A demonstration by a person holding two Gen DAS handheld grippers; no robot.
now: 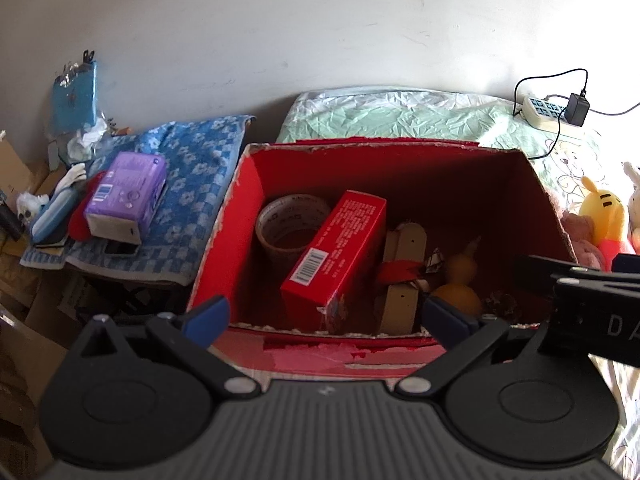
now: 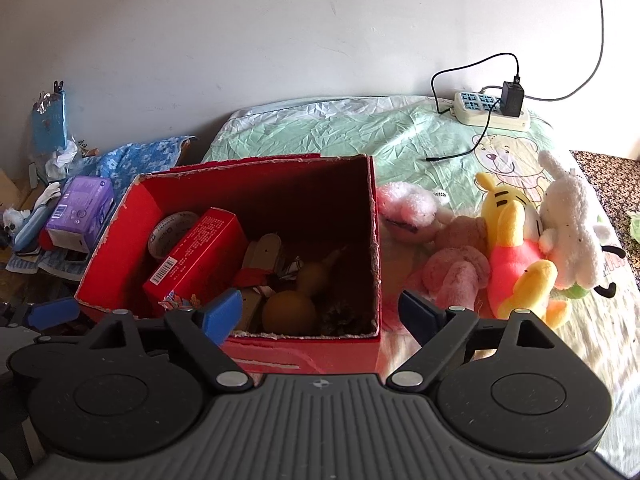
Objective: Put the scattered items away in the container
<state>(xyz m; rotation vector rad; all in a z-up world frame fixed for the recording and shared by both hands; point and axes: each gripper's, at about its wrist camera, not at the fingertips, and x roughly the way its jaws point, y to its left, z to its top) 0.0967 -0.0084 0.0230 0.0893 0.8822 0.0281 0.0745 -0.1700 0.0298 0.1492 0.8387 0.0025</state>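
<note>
A red cardboard box (image 1: 248, 200) (image 2: 120, 232) stands open on the bed. Inside lie a tape roll (image 1: 290, 224) (image 2: 170, 232), a red carton (image 1: 340, 248) (image 2: 192, 260), a wooden piece with a red ribbon (image 1: 404, 268), a yellow gourd (image 1: 460, 280) (image 2: 296, 304) and a pine cone (image 2: 340, 320). My left gripper (image 1: 326, 318) is open and empty over the box's near edge. My right gripper (image 2: 322, 314) is open and empty at the box's near right corner. Plush toys lie right of the box: pink ones (image 2: 456, 264), a yellow one (image 2: 516, 240) and a white one (image 2: 572, 220).
A purple tissue pack (image 1: 128, 196) (image 2: 80, 212) lies on a blue checked cloth (image 1: 192, 184) left of the box, beside cluttered small items. A power strip (image 2: 488, 110) with a black adapter and cable sits at the bed's far edge by the wall.
</note>
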